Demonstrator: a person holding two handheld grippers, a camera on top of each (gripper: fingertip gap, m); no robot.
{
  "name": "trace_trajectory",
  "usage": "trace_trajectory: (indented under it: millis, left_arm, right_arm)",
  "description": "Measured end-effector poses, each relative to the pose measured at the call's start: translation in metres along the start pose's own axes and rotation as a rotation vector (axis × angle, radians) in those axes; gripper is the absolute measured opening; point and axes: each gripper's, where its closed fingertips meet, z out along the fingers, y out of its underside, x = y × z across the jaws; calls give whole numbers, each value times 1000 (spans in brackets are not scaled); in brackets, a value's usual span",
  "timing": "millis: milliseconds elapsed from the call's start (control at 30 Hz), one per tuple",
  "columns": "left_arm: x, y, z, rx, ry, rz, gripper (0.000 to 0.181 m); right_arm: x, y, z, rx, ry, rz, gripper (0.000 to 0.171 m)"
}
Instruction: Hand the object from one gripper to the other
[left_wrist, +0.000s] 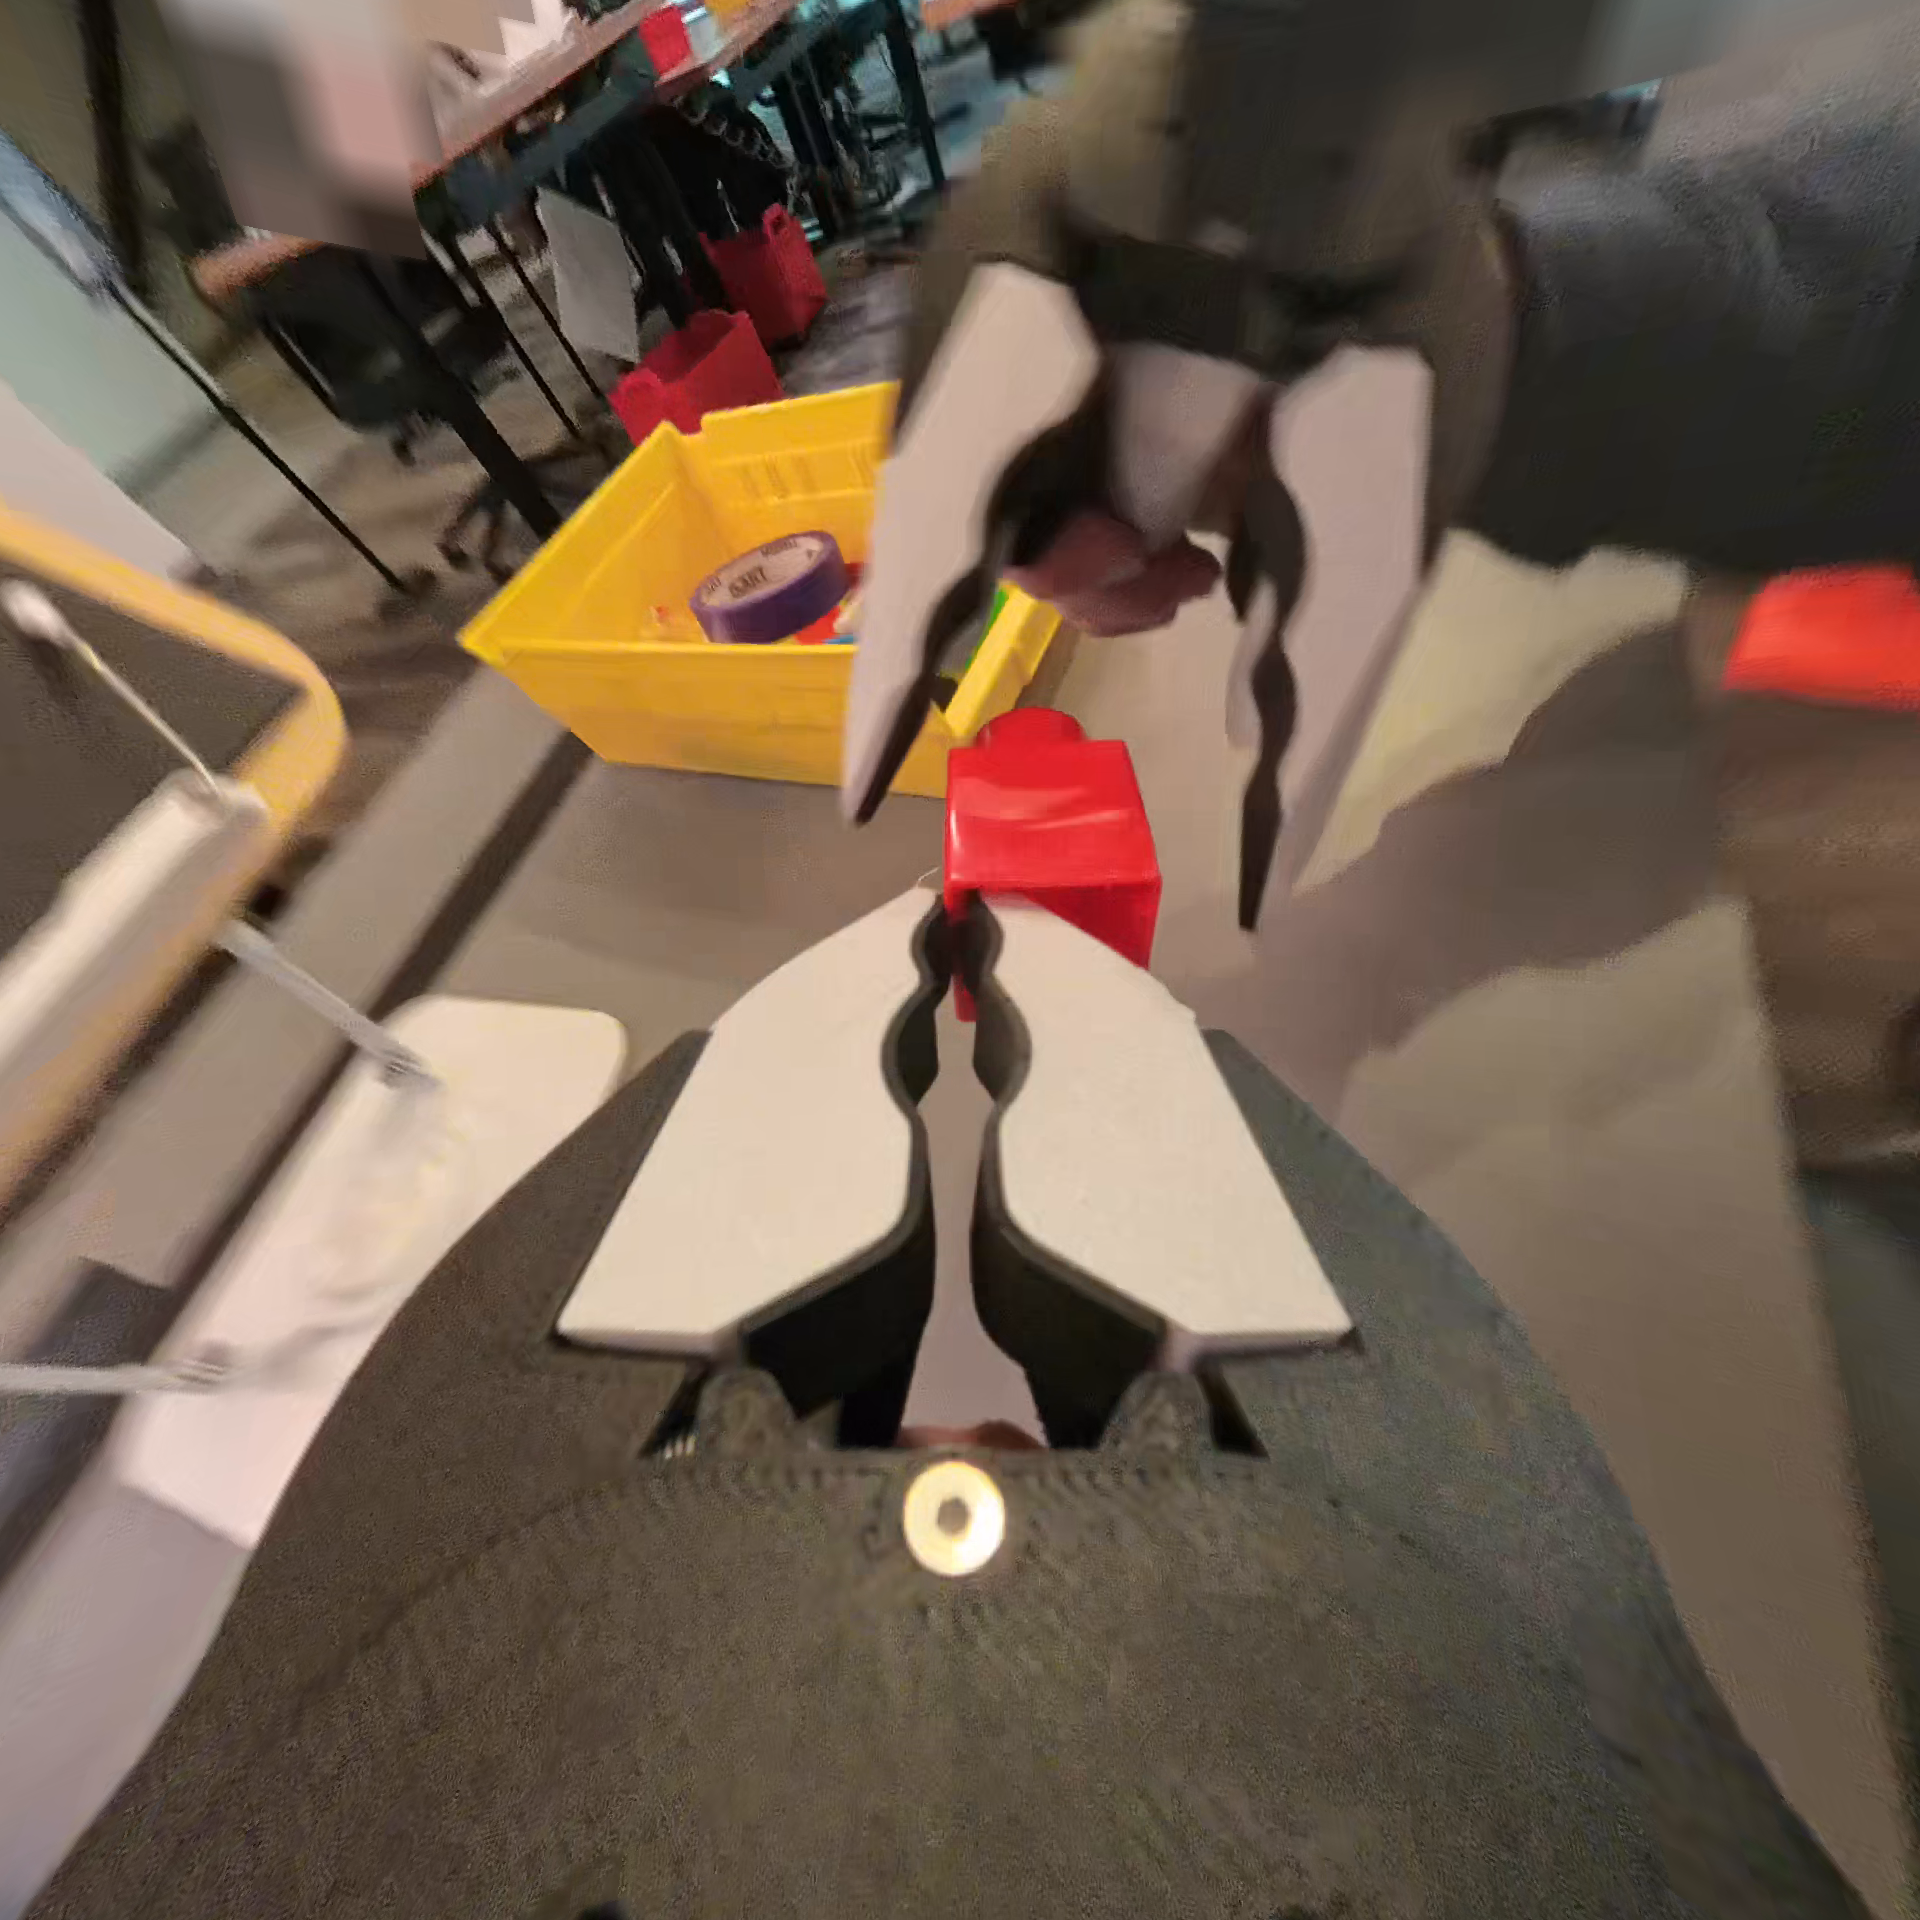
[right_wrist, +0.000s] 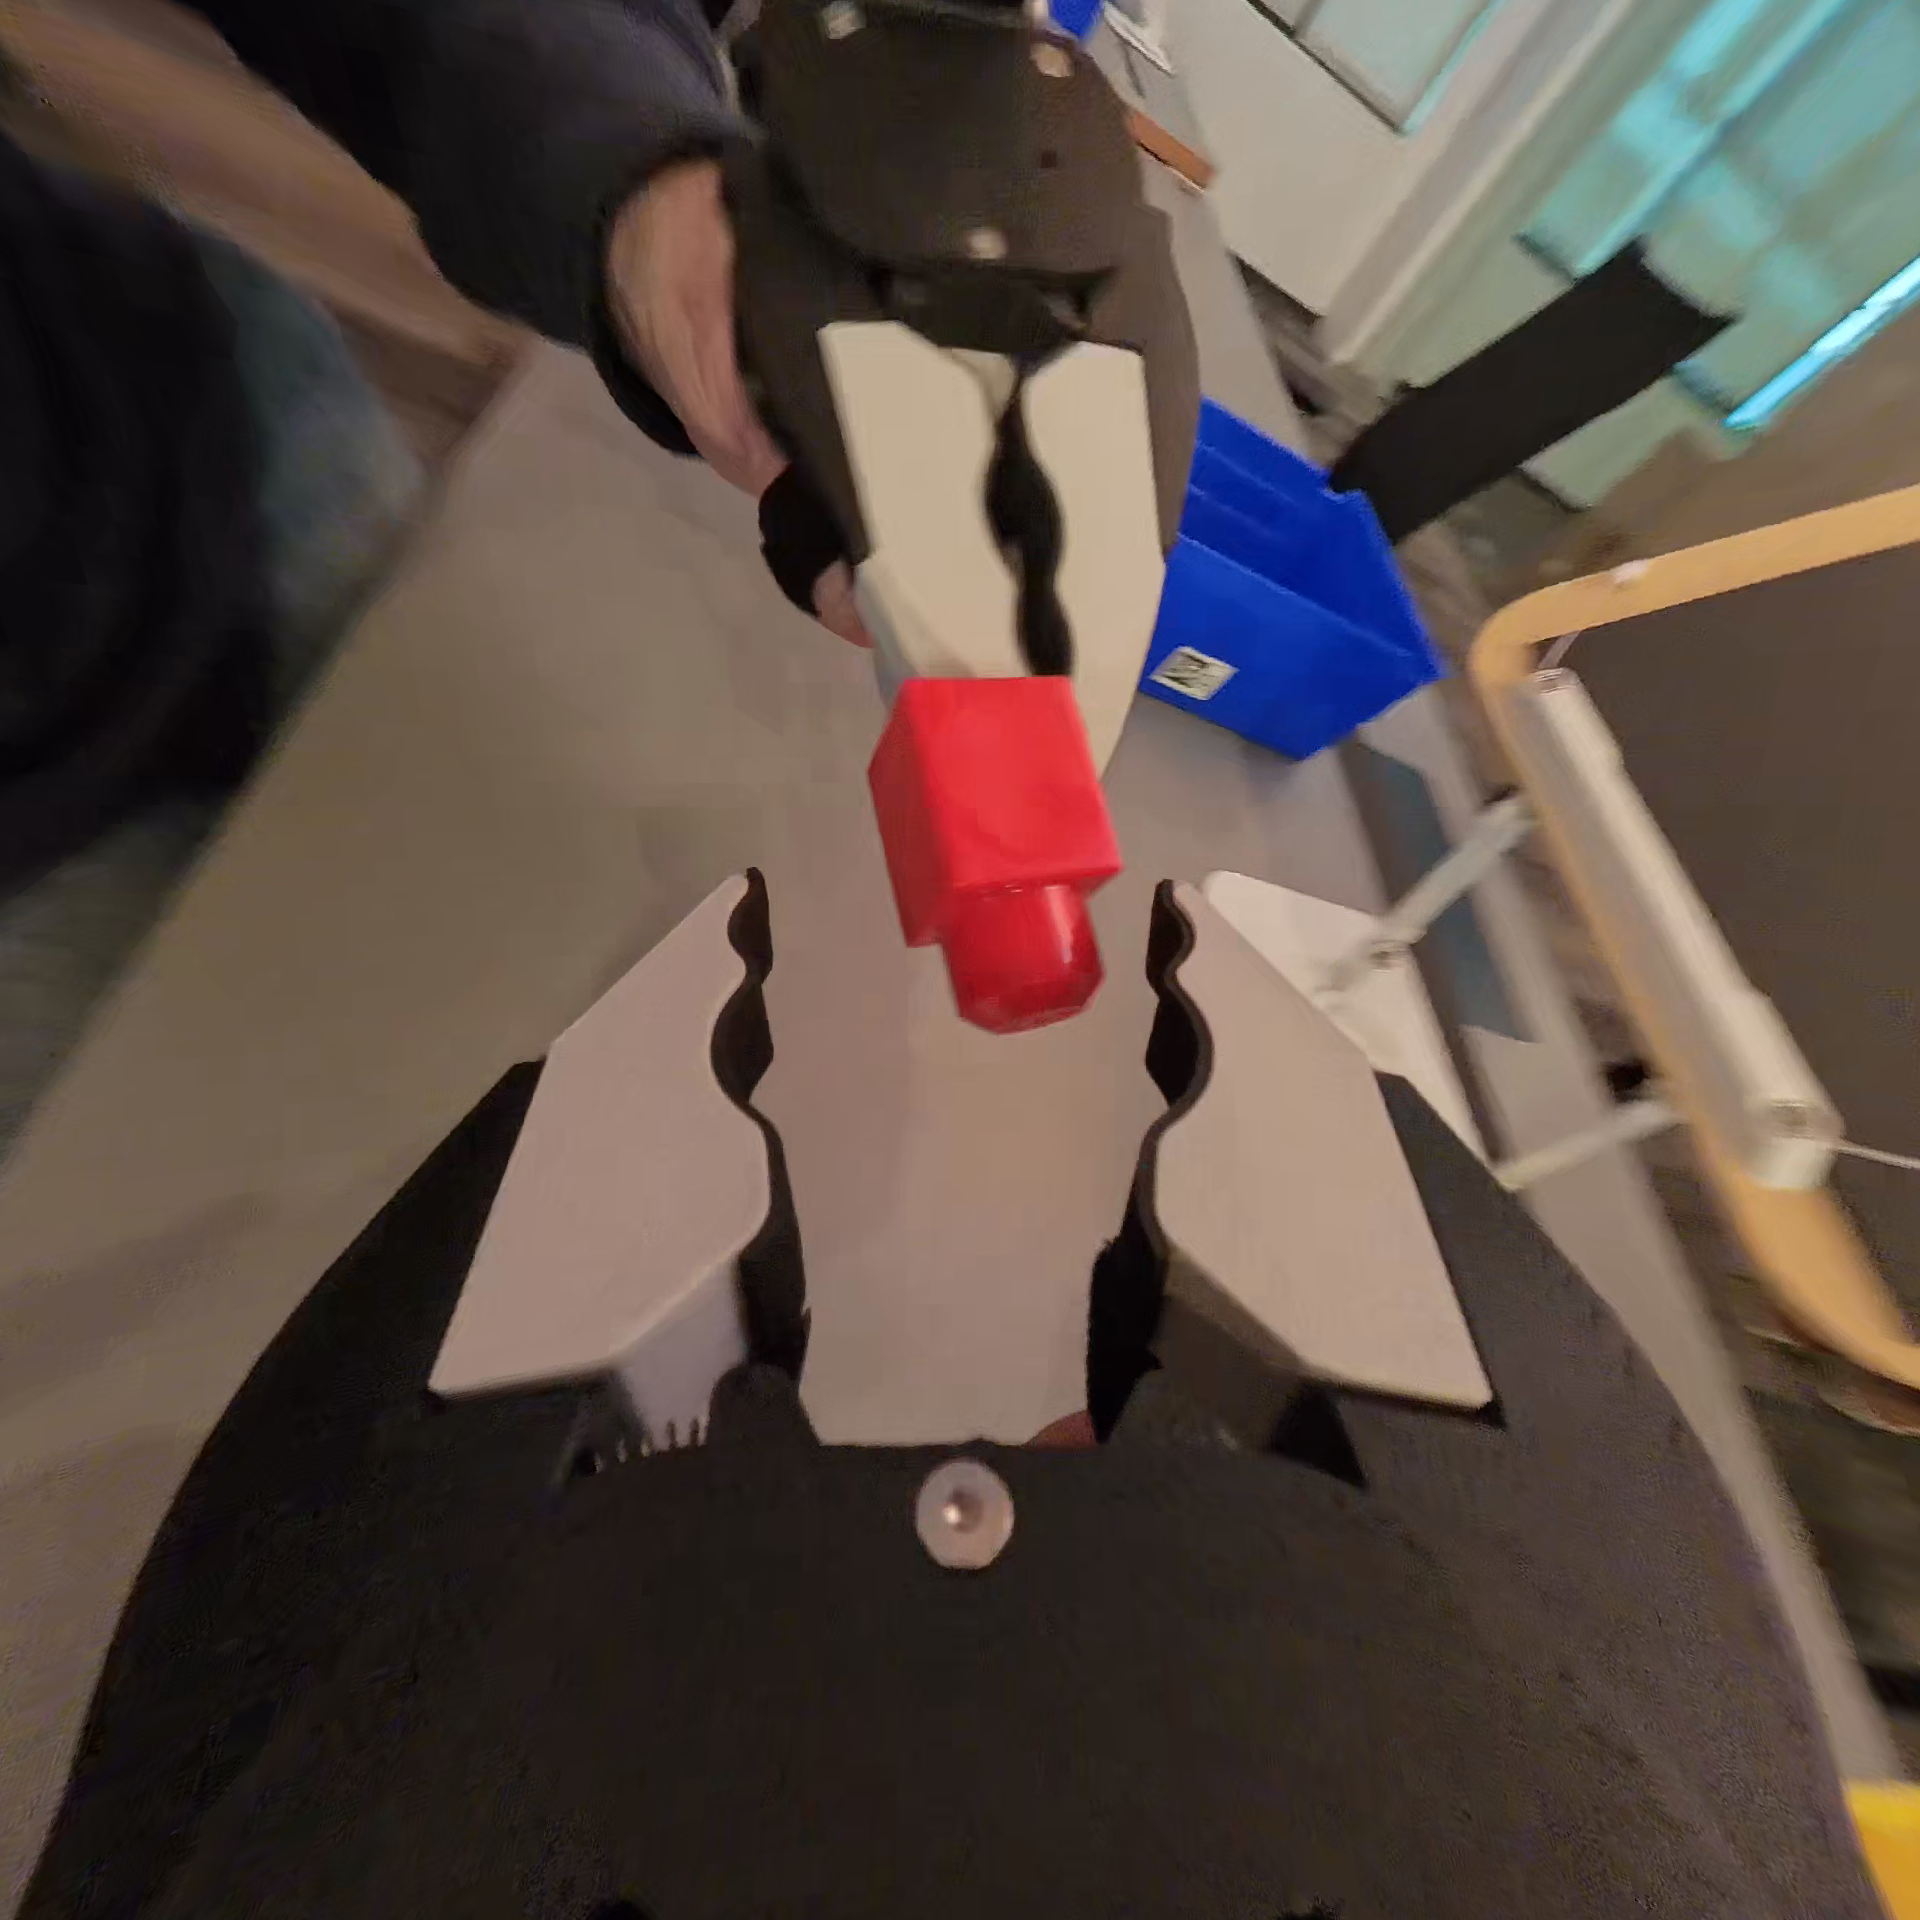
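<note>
The red plastic toy brick with one round stud (left_wrist: 1049, 831) is pinched at its edge by the left gripper (left_wrist: 961, 925), in front of the yellow plastic bin (left_wrist: 665, 665). The right gripper (right_wrist: 961, 894) faces the brick, fingers spread wide, not touching it.

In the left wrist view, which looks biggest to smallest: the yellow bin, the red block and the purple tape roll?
1. Yellow bin, clearly the largest.
2. Red block, held by the shut left gripper; being nearer the camera inflates it.
3. Purple tape roll, lying in the bin, farther off, so its true size against the block is unsure.
</note>
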Motion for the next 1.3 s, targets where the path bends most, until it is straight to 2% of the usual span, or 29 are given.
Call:
trace_trajectory:
  millis: [67,233,333,433,467,600,700,900,1100,1300]
  left_arm:
    - [-10,-2,-2,38,33,-191,1]
    - [-8,3,5,52,161,-533,1]
    - [-4,2,8,96,256,-706,1]
    - [5,7,11,75,333,-784,1]
    - [6,8,11,74,350,-806,1]
    - [8,10,12,76,360,-801,1]
    - [4,7,12,88,326,-724,2]
    - [-14,9,0,105,226,-654,28]
    - [-7,-11,-18,168,199,-570,29]
    - [9,-11,-3,122,199,-576,22]
  right_arm:
    - [6,0,2,-85,128,-131,74]
    - [25,3,4,-291,458,-442,66]
    - [28,5,7,-342,538,-561,55]
    - [26,7,8,-364,538,-617,41]
    - [25,7,9,-368,527,-618,41]
    - [24,11,10,-370,471,-543,37]
    - [26,11,8,-343,450,-454,35]
    - [38,16,-1,-379,464,-391,35]
    - [44,25,0,-451,498,-409,35]
    - [42,15,4,-448,525,-426,35]
